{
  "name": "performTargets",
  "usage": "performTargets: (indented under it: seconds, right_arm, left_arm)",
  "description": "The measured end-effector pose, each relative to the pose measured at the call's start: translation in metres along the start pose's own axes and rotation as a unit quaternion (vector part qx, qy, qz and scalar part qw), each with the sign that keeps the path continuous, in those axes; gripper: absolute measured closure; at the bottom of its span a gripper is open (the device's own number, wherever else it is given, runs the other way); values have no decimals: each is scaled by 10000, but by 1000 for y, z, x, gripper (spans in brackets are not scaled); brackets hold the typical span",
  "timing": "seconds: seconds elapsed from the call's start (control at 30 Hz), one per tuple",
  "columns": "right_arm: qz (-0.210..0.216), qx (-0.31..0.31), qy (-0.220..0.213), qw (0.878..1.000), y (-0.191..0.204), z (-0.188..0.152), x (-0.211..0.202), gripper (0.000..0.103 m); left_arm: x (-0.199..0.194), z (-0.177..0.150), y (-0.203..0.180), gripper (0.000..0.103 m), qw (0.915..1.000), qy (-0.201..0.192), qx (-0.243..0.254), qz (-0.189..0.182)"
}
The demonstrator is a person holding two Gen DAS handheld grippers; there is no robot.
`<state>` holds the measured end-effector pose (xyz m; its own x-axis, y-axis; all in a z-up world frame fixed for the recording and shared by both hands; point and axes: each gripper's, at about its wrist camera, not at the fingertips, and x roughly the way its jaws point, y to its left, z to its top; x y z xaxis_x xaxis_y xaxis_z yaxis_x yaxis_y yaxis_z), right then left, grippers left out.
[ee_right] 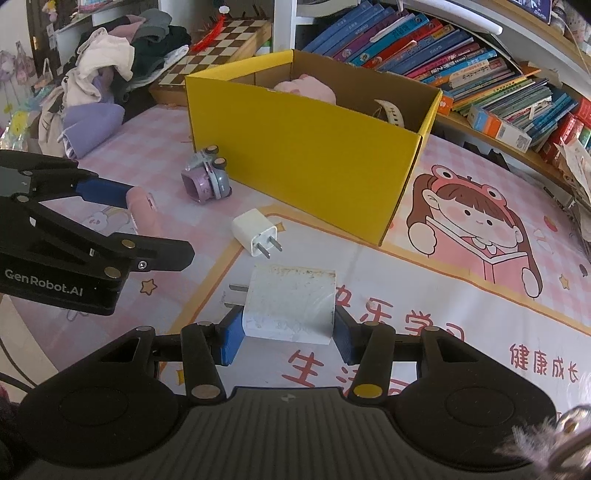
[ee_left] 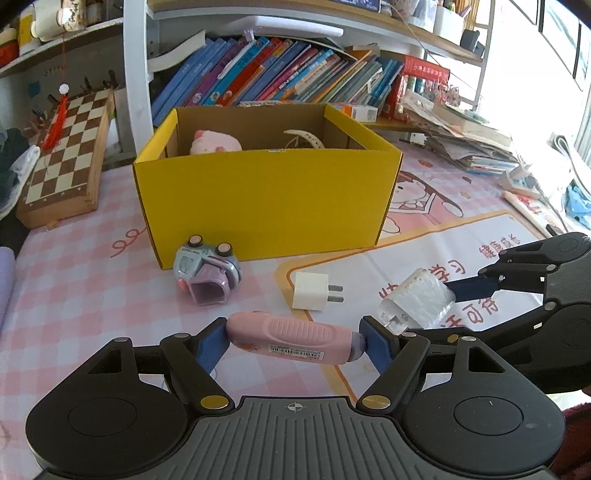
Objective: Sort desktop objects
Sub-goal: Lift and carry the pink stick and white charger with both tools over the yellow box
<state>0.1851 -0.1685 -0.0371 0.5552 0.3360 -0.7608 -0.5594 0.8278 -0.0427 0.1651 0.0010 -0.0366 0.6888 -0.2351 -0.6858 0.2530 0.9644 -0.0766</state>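
Left tongs (ee_left: 295,345) clamp a pink device (ee_left: 293,338) endwise; right tongs (ee_right: 288,332) pinch a worn white charger (ee_right: 290,308). Yellow box (ee_left: 266,195) sits ahead of both. Risk: the rounded device pivots free; neighbouring tongs could collide.

A: Desk surface? 
B: Pink checked mat (ee_left: 74,266) with a cartoon girl print (ee_right: 476,218). 
A: Behind it? 
B: White shelf post (ee_left: 135,74), a row of leaning books (ee_left: 280,74) under a wooden shelf, a chessboard (ee_left: 70,147) at the left. 
A: Light? 
B: Bright daylight came from a window (ee_left: 554,29) on the right. Clothes pile (ee_right: 110,62) lay at the far left.
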Motion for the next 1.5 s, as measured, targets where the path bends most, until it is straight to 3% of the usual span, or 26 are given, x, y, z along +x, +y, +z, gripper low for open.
performTargets:
  seconds: [0.5, 0.97, 1.23, 1.5]
  right_arm:
    - [15, -34, -355, 9994, 2, 22, -17, 55]
    - [192, -133, -1206, 9924, -13, 82, -48, 55]
    - [99, -282, -1509, 9881, -39, 120, -44, 55]
    - [-71, -446, -1428, 9887, -70, 151, -12, 55]
  left_arm:
    - [-22, 16, 7, 26, 9992, -401, -79, 33]
    - [-47, 75, 2, 26, 9910, -1335, 35, -17]
    - [-36, 114, 4, 26, 9861, -1649, 166, 108]
    - [-10, 142, 16, 26, 9854, -1657, 188, 335]
